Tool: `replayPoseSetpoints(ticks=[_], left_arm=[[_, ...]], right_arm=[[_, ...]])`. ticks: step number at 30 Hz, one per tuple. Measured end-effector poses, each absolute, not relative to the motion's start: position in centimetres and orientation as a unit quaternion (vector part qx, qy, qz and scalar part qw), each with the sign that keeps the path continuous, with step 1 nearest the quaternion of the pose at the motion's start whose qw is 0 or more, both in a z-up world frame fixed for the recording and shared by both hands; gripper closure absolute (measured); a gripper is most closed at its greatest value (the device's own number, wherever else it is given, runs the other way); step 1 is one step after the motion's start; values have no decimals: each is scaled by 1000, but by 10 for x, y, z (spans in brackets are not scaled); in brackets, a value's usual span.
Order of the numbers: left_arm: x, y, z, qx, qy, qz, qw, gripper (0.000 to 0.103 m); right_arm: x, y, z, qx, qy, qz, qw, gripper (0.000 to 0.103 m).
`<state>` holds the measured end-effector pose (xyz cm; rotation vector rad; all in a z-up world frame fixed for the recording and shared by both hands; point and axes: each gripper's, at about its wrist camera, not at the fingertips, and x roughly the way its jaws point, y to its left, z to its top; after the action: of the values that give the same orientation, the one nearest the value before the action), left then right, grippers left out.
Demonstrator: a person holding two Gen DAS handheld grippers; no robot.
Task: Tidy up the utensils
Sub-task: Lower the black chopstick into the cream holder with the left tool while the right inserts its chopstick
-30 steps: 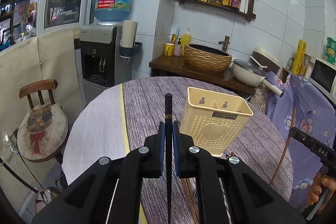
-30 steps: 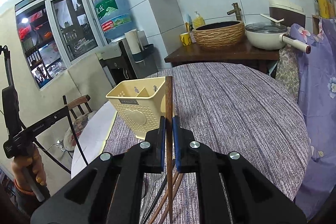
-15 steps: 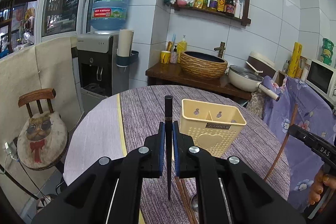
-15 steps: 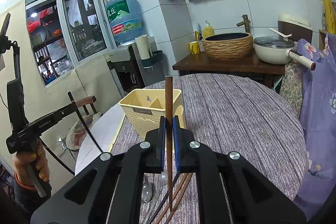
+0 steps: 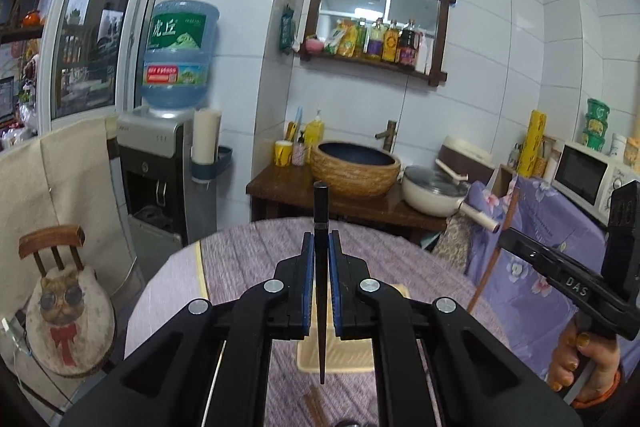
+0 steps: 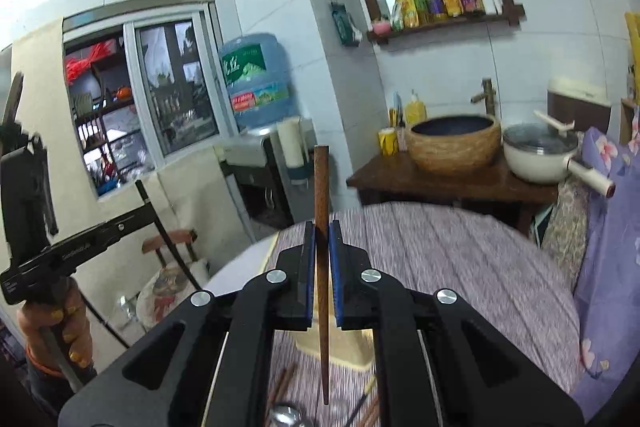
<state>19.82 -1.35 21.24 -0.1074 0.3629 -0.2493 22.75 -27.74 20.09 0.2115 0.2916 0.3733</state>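
Two chopsticks are in play, one per gripper: your left gripper point(image 5: 319, 259) is clamped on a black chopstick point(image 5: 321, 291), and your right gripper point(image 6: 319, 259) is clamped on a brown chopstick point(image 6: 322, 267). Each stick stands nearly upright between the pads, blunt end up, thin tip pointing down toward the table point(image 6: 460, 259). The move turns on the cream holder point(image 5: 336, 355), which sits on the table directly below and just ahead of both tips, so each stick's long axis already points roughly down at it. From the left view the black tip hangs over the holder's face; from the right view the brown tip falls just nearer you than the holder point(image 6: 348, 347). Neither hand looks clearly nearer, so I'd judge either could drop first. Most of the holder is hidden behind the gripper bodies; you cannot see its rim or compartments, so you cannot tell which slot lies under which tip. Loose chopsticks and a spoon point(image 6: 286, 415) lie at the table's near edge, cut off by the frame and blurred.
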Motion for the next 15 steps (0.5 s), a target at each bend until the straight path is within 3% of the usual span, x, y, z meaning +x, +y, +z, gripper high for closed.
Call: replayPoseSetpoints(ticks=[7, 15], left_arm=[[234, -25, 243, -68, 160, -121, 977, 95], [271, -42, 193, -71, 192, -119, 971, 95]], right_arm=[[270, -265, 231, 104, 99, 142, 979, 95], [300, -252, 181, 93, 133, 125, 979, 95]])
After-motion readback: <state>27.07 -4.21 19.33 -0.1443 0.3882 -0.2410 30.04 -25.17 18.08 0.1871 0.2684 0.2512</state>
